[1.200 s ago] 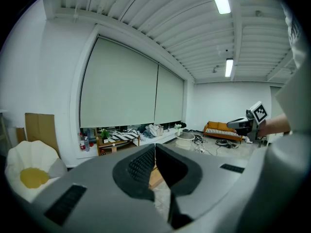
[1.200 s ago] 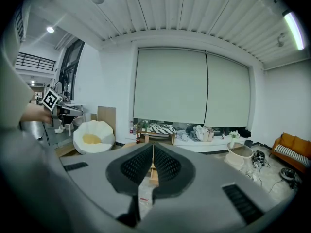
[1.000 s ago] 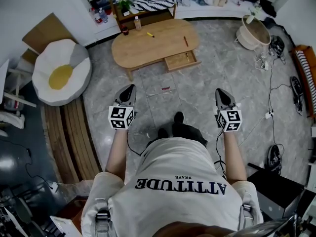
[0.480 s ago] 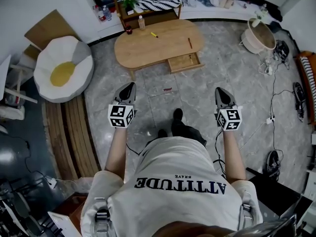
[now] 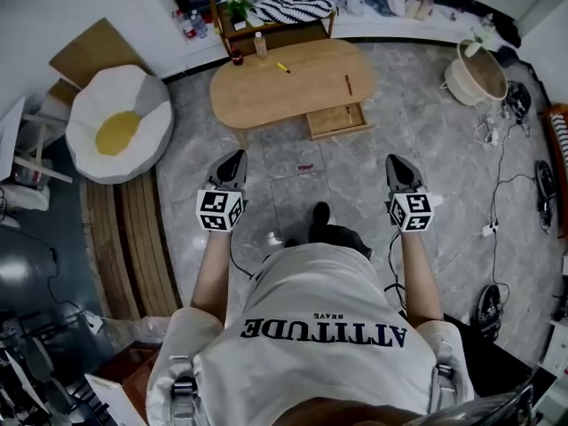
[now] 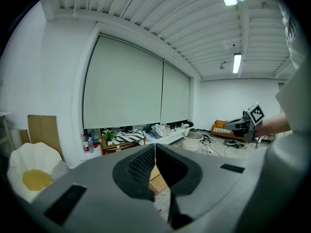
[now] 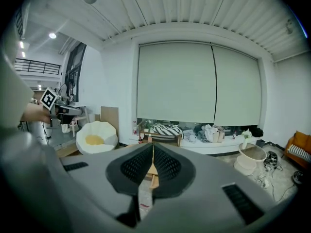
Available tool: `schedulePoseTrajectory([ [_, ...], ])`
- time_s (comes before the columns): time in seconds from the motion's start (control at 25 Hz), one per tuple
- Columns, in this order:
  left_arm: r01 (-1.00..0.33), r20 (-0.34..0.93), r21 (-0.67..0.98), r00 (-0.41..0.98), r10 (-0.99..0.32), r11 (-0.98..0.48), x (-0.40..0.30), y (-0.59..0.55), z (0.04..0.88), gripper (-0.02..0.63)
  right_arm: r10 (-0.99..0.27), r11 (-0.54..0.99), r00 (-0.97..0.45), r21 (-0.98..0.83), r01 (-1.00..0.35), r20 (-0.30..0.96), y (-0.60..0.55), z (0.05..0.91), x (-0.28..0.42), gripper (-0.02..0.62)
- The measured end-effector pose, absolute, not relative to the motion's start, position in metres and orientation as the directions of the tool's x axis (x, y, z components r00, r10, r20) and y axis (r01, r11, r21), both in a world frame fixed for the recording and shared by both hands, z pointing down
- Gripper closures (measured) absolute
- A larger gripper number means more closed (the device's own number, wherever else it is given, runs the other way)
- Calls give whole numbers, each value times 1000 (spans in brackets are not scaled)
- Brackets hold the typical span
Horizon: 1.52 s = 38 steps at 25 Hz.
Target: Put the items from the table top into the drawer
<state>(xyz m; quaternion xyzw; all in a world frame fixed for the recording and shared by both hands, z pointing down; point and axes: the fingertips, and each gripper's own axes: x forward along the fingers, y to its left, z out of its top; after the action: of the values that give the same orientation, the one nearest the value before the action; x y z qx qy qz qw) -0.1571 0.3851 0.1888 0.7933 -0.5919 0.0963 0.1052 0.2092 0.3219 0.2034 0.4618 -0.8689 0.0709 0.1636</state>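
Observation:
The oval wooden table [image 5: 266, 91] stands ahead of me on the grey floor, its drawer [image 5: 337, 121] pulled open at the front right. A yellow marker [image 5: 282, 67], a brown pen [image 5: 347, 84], a small bottle [image 5: 260, 44] and a dark cup [image 5: 236, 58] rest on the top. A thin stick-like item lies in the drawer. My left gripper [image 5: 234, 161] and right gripper [image 5: 397, 164] hover side by side well short of the table, both shut and empty. The left gripper [image 6: 154, 152] and the right gripper [image 7: 152, 154] show their pads pressed together.
An egg-shaped cushion [image 5: 117, 122] sits left of the table, with wooden planks [image 5: 142, 238] below it. A basket [image 5: 477, 71] and loose cables [image 5: 497, 149] are at the right. A small red object [image 5: 305, 167] lies on the floor ahead. A low shelf [image 5: 266, 16] stands behind the table.
Both grippers and the person have moved a little forward toward the table. The jaws stay shut and empty.

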Motion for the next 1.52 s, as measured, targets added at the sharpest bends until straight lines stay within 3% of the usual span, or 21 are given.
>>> schedulePoseTrajectory([
  [0.92, -980, 313, 46, 199, -929, -194, -115, 269, 202, 583, -697, 675, -617, 45, -736, 365, 171, 217, 223, 574],
  [1.52, -975, 331, 56, 222, -917, -216, -100, 220, 210, 583, -682, 675, -607, 31, -737, 408, 136, 234, 237, 574],
])
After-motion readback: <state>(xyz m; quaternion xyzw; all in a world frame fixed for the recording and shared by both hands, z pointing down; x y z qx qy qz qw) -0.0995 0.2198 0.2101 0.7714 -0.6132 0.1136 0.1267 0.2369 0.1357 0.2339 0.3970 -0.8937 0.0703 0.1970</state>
